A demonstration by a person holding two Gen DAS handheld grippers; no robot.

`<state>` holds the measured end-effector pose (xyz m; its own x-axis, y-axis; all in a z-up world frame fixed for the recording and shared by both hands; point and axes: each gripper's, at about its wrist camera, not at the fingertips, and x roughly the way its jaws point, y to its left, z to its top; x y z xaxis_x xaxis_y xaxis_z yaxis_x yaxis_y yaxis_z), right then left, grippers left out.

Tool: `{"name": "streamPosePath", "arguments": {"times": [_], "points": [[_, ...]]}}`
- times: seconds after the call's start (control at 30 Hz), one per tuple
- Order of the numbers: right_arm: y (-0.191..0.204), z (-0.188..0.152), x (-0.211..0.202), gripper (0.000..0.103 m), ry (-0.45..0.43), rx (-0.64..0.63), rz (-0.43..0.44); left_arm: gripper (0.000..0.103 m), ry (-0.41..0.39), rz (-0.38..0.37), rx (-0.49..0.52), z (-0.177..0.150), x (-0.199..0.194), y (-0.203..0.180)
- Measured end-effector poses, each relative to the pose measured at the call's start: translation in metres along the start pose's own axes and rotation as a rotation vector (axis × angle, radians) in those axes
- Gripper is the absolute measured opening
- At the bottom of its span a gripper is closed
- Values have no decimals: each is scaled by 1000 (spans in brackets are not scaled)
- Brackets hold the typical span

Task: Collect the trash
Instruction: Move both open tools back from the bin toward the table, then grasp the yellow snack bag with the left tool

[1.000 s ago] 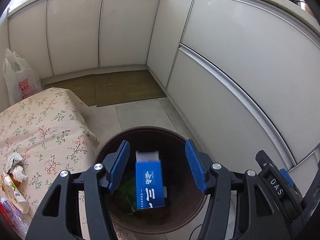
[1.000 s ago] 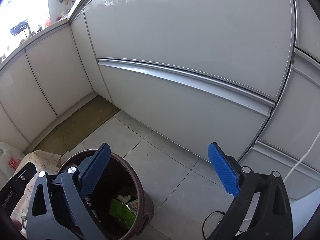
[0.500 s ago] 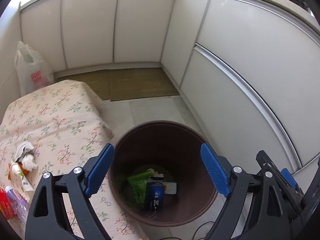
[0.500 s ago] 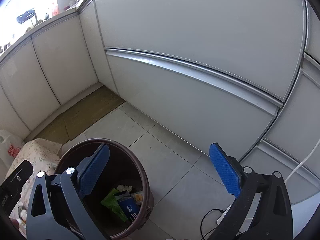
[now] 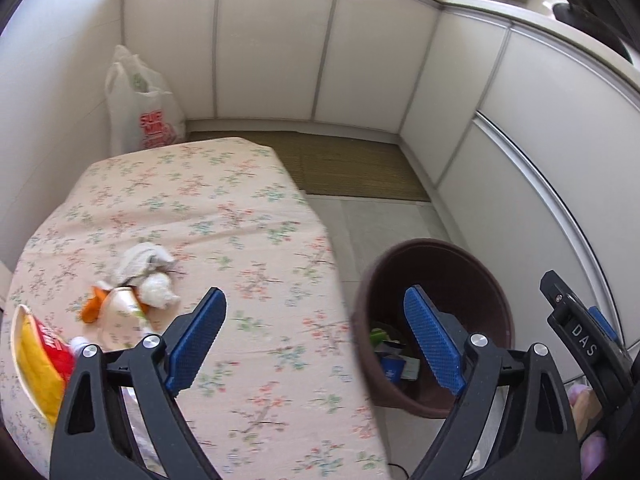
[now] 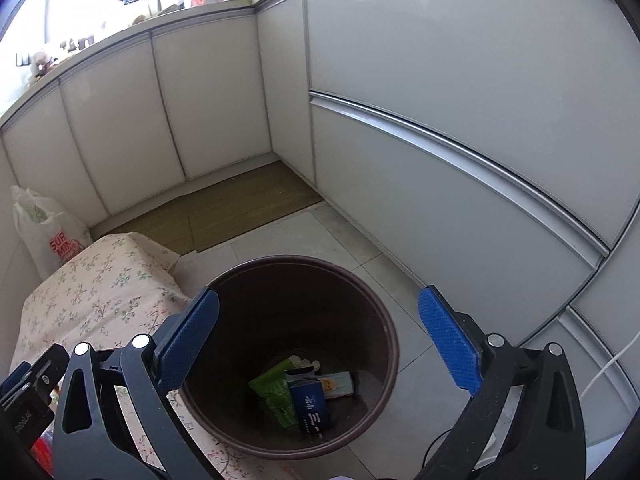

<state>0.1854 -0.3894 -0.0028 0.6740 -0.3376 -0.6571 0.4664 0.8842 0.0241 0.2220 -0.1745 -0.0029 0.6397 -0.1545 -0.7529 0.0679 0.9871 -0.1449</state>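
- Your left gripper (image 5: pixel 314 342) has its fingers wide apart with nothing between them; it sits over the edge of the floral-cloth table (image 5: pixel 248 216), bin off to its right.
- Your right gripper (image 6: pixel 320 344) is also spread wide and empty, looking straight down into the brown bin (image 6: pixel 384 320).
- Already in the bin: blue carton (image 6: pixel 312 402), green wrapper (image 6: pixel 276 392), a small pale packet.
- Remaining trash is on the table, up and left of the left fingers: crumpled tissue (image 5: pixel 144 260), an orange-and-white wrapper (image 5: pixel 116 304) touching it, a red-and-yellow snack bag (image 5: pixel 38 360) at the left edge.
- Left hand is clearly nearer; the right faces away from the pile.
- The tissue-and-wrapper clump seems to run diagonally, lower-left to upper-right. I'd come in across that line.
- Risk: pieces touch, so one pinch may drag two or drop one.
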Motion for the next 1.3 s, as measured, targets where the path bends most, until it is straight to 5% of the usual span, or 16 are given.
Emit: {"name": "streamPosePath", "arguments": {"times": [0.4, 0.7, 1.03, 1.07, 1.2, 1.3], "points": [[105, -11, -15, 96, 19, -142, 143, 88, 5, 163, -47, 3, -34, 116], [153, -23, -20, 96, 24, -206, 198, 88, 77, 321, 188, -64, -57, 154], [187, -39, -24, 96, 54, -246, 253, 88, 68, 525, 449, -111, -19, 150], [189, -40, -24, 96, 56, -250, 254, 85, 61, 535, 467, -112, -15, 149], [194, -42, -22, 96, 64, -262, 251, 44, 49, 533, 510, -116, -9, 148], [195, -42, -20, 96, 70, -259, 250, 27, 53, 522, 483, -114, -10, 155]]}}
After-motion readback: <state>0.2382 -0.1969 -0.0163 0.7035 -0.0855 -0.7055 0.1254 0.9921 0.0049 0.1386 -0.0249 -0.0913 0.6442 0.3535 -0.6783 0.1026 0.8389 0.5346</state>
